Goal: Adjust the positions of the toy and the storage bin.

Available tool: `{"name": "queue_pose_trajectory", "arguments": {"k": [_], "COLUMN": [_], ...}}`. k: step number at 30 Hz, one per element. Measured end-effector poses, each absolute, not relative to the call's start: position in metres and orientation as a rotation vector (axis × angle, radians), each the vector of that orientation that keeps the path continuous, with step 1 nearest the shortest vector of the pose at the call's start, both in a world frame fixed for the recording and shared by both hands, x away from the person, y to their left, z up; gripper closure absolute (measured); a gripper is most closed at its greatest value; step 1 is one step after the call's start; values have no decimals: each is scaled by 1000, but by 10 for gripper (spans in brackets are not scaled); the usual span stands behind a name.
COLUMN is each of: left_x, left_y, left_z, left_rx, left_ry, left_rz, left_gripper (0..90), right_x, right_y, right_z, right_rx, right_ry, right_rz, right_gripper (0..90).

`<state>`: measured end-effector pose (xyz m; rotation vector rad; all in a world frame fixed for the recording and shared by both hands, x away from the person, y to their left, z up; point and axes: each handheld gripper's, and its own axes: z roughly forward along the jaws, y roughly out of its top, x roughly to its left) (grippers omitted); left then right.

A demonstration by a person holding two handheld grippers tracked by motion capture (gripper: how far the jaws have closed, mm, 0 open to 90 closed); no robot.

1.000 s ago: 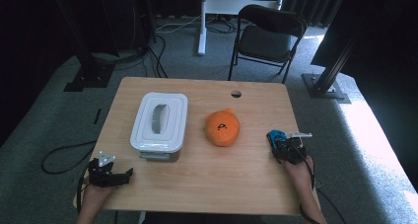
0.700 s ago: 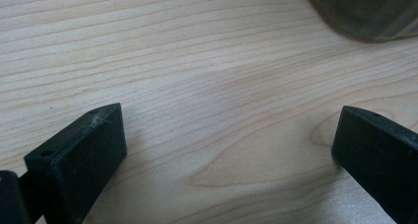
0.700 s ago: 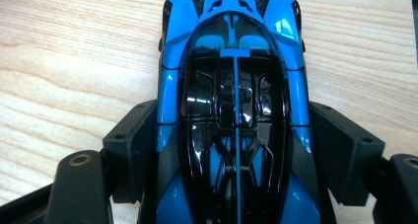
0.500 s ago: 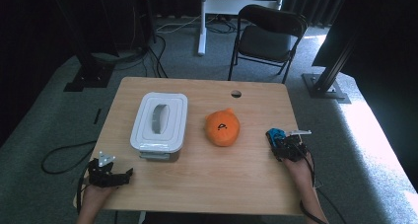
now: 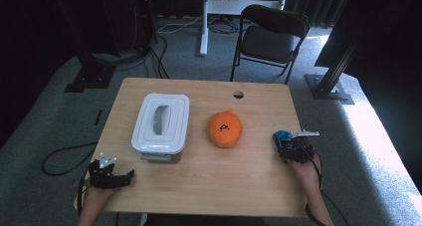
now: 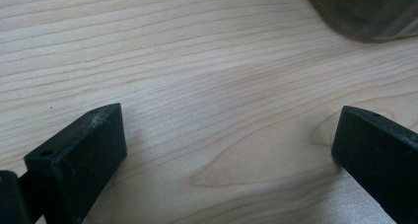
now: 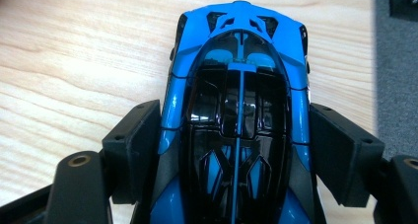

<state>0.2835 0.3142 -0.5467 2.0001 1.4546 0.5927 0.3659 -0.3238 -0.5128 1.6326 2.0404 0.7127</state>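
Grey carpet runs under a light wooden table (image 5: 199,186), with a black folding chair (image 5: 271,39) and a white stand behind its far edge and black cables trailing across the floor. On the tabletop, left of centre, stands a white rectangular plastic container (image 5: 160,121) with its lid on and a grey recessed handle in the lid; just right of centre, well apart from it, lies an orange rounded soft toy (image 5: 224,129) with a dark mark on its upper side. A small round hole shows in the tabletop near the far edge. Near the right edge of the table, the right gripper (image 5: 288,147) holds a blue and black toy sports car (image 7: 239,115). In the right gripper view its 2 black jaws stand one on each flank of the car, pressed against the blue bodywork, and the car's nose points away along the jaws over the wood, close to the table's edge. The left gripper (image 5: 130,174) rests at the near left corner of the table, near the container's front. In the left gripper view its 2 jaws stand wide apart with bare wood grain between them, and a corner of the container shows at the upper right.
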Motion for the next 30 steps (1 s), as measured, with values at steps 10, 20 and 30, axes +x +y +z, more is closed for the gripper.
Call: {"name": "queue_pose_trajectory", "arguments": {"k": [10,20,30], "left_x": [284,284,283], "left_y": [314,314,314], "left_z": [-547,-547,-547], "left_rx": [2000,2001,2000], "left_ry": [1454,1454,1454], "left_rz": [593,593,593], "left_gripper": [5,5,5], "right_x": [323,305,297], "right_y": [-345,-348,-350], "right_z": [-496,-515,-532], "right_rx": [1675,1719,1764], "right_ry": [1958,1964,1942], "right_rz": [703,661,681], "right_gripper": [251,252,238]}}
